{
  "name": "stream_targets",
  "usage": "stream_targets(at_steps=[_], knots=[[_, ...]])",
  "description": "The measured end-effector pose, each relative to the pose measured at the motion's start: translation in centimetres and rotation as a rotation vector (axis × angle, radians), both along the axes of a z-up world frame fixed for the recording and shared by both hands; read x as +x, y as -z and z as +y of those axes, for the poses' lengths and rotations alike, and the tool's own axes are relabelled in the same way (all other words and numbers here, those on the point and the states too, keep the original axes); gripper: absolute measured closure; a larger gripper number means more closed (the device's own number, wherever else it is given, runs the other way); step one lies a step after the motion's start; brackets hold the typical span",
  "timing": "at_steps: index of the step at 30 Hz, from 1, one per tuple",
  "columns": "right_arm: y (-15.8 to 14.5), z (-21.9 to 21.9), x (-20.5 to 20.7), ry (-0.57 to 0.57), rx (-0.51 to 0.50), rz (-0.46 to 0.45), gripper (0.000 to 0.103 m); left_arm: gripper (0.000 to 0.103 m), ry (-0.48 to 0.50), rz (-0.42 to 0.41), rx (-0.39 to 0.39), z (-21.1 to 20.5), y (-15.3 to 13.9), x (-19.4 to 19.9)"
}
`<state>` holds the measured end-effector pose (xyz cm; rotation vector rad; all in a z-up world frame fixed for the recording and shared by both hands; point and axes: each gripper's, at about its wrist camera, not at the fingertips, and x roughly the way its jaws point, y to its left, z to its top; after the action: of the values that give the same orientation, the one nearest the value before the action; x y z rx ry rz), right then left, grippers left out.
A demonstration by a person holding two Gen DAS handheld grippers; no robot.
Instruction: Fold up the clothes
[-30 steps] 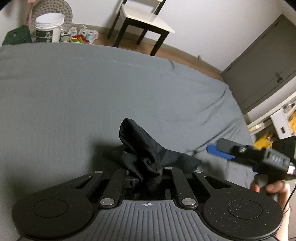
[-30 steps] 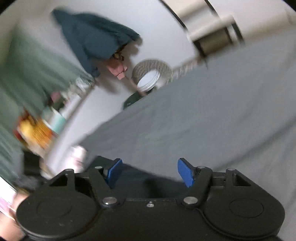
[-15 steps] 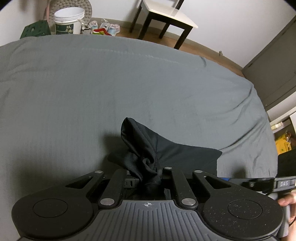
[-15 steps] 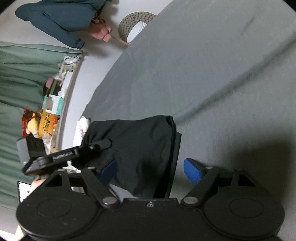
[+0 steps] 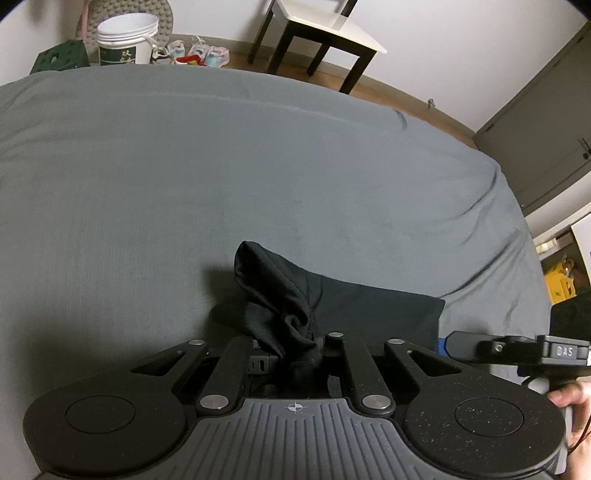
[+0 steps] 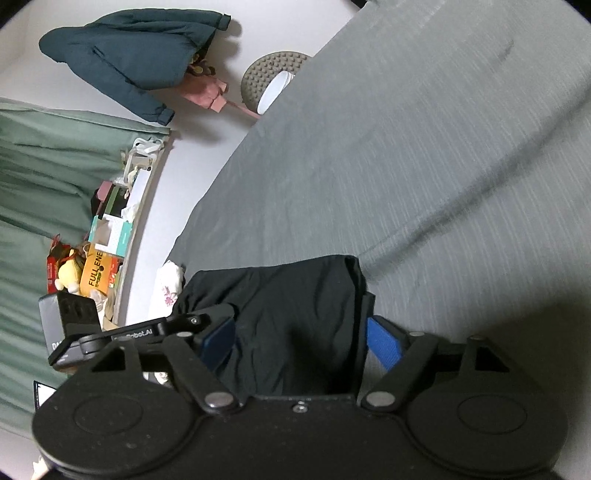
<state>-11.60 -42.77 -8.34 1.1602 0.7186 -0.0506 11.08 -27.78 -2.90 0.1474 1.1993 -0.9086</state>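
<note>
A black garment lies on the grey bed sheet, near its front edge. One end is bunched up and caught in my left gripper, which is shut on it; the cloth hides the fingertips. The rest spreads flat to the right. In the right wrist view the same black garment runs between the blue pads of my right gripper, which is open and straddles its edge. The left gripper shows at the left there. A hand holds the right gripper.
Beyond the bed stand a white bucket, shoes, a dark-legged chair and a grey wardrobe. A teal jacket hangs on the wall by green curtains and a cluttered ledge.
My right gripper has swung down from above the bed to straddle the garment's free end. The garment now lies spread flatter to the right. The left gripper has kept its hold.
</note>
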Motion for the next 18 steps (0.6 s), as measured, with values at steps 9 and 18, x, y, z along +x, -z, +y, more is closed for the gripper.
stream_targets(at_steps=[9, 18], knots=[[0.6, -0.7, 0.2, -0.009, 0.064, 0.024, 0.047, 0.093, 0.038, -0.008, 0.012, 0.2, 0.3, 0.3], [1.0, -0.4, 1.2, -0.036, 0.028, 0.057, 0.084, 0.093, 0.071, -0.025, 0.031, 0.1, 0.3, 0.3]])
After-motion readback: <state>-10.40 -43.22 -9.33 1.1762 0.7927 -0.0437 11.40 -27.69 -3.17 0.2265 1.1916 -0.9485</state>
